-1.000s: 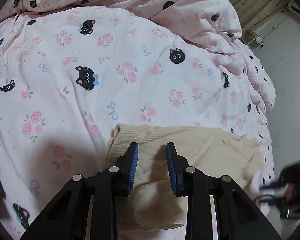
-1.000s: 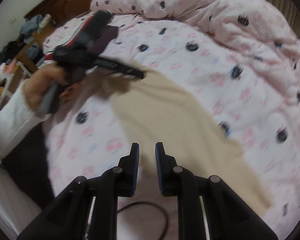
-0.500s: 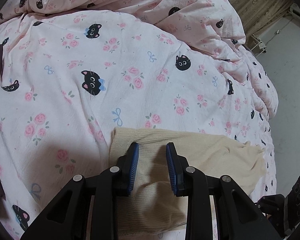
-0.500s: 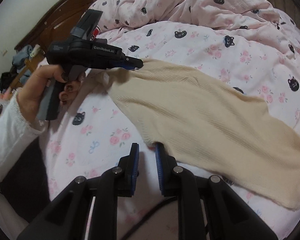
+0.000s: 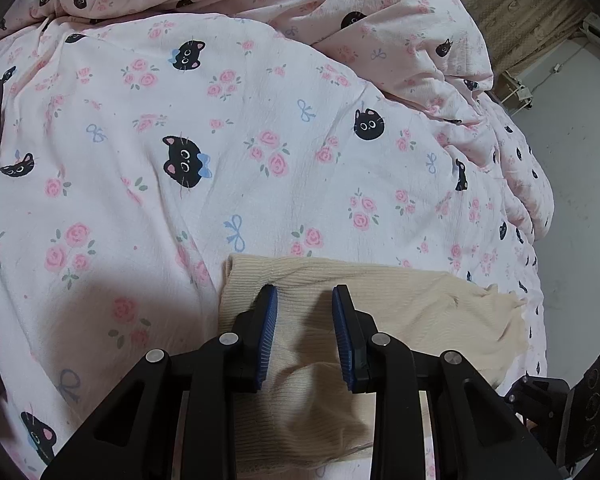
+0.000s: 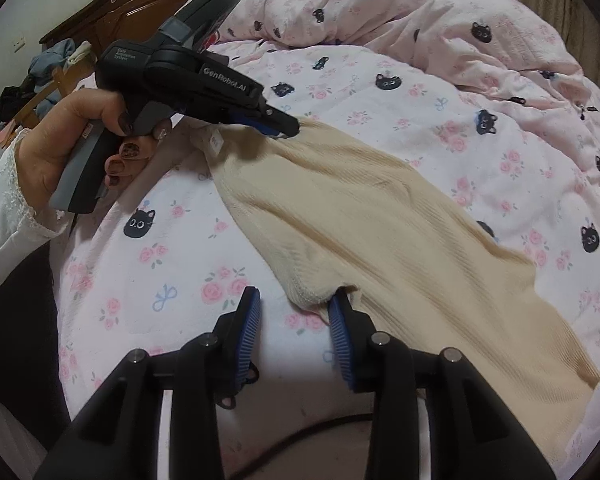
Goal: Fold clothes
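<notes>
Right gripper (image 6: 293, 309) was nearest, jaws opening, and the cream knit top's (image 6: 380, 216) corner sat loose between them. The top lay flat on the cat-print duvet (image 6: 440, 92). Farther off, the left gripper (image 6: 286, 130) pinched its other end.

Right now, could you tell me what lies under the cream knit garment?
The cream knit garment lies spread on the pink cat-and-rose duvet, which shows all around it. Whatever is directly beneath the fabric, apart from that bedding, is covered and cannot be seen.

"GenRobot.AI" — left gripper (image 6: 288, 128) body.
</notes>
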Tool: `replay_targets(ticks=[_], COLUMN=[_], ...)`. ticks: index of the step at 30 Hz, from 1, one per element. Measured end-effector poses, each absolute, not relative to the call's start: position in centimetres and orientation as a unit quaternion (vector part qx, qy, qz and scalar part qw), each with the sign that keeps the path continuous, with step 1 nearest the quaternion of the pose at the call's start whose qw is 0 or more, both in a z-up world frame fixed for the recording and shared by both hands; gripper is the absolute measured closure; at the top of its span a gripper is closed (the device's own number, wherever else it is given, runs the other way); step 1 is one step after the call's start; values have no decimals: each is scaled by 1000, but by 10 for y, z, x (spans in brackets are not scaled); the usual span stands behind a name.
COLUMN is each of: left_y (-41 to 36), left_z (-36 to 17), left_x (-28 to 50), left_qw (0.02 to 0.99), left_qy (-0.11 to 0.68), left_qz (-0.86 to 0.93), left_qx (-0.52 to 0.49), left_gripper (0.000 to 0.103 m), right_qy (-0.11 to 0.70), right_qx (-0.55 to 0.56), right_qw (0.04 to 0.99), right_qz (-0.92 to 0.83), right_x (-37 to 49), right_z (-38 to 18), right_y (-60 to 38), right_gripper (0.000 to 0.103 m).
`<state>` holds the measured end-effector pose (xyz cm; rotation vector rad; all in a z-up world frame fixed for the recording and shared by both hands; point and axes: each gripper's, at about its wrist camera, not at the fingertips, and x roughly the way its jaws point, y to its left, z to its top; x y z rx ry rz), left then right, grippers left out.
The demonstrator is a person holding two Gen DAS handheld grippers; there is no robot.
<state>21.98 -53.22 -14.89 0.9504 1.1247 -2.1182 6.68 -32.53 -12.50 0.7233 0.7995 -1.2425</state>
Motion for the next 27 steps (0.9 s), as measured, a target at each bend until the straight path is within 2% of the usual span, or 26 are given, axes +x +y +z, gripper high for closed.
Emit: replay_targets(ticks=[3,4,9,16,27], left_y=[-533,-533,-534,-534,-529], left_z=[-149,-149,-149,-147,-142], left_x=[220,220,221,225,223], left_qw=[276,276,275,273,282], left_qy=[421,422,426,431,412], left_qz=[-788,-788,-787,-786,-788], left_qx=[353,353,350,348,361], left_gripper=[78,78,78,78,78], right_qy=[363,365,341,239,285], right_qx=[324,326,345,419,430], right_qw=[684,686,698,745,716], right_qz=[-543,-540,-526,-460,-470], right_x=[68,67,58,25,34], right_z=[-125,-125,-121,-112,-152], right_y=[-326,-325,-315,-297,-291], right_gripper=[96,98,99,100,99])
